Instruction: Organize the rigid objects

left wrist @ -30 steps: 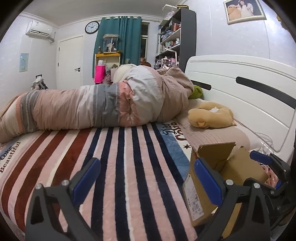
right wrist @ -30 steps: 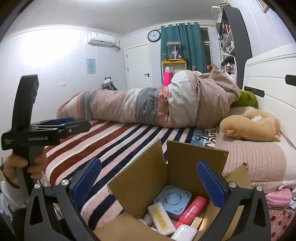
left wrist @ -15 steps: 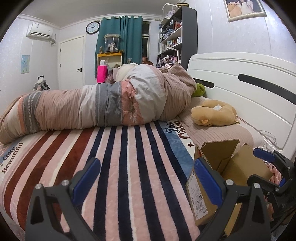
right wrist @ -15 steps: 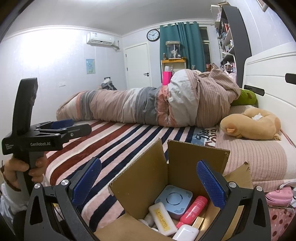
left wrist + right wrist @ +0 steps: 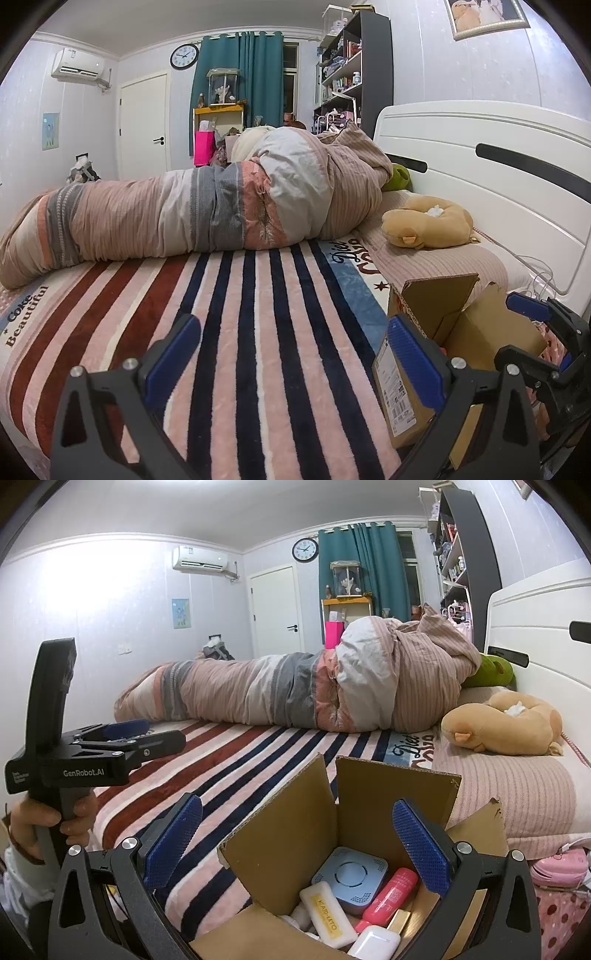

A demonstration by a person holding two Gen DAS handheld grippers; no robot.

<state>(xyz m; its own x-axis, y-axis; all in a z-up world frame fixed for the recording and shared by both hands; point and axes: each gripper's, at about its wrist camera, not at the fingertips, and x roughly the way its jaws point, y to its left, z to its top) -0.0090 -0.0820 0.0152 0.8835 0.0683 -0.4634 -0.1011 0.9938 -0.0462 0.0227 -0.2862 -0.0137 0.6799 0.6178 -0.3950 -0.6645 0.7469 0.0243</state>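
The fingers [image 5: 173,845] of the right gripper [image 5: 295,843] stand wide apart and empty above the open cardboard box [image 5: 391,801], likely poised to pick from it; inside lie a blue square device [image 5: 349,877], a pink tube [image 5: 388,893] and a white bar [image 5: 325,910]; the box sits at the bed's [image 5: 258,332] headboard-side edge; the left gripper [image 5: 295,362], fingers equally apart, hovers empty over the striped blanket [image 5: 229,295], probably the sorting spot.

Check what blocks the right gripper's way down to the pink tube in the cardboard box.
Nothing visible does. The right gripper hangs open over the cardboard box, whose flaps stand open. The pink tube lies uncovered on top, between the blue square device and the box wall.
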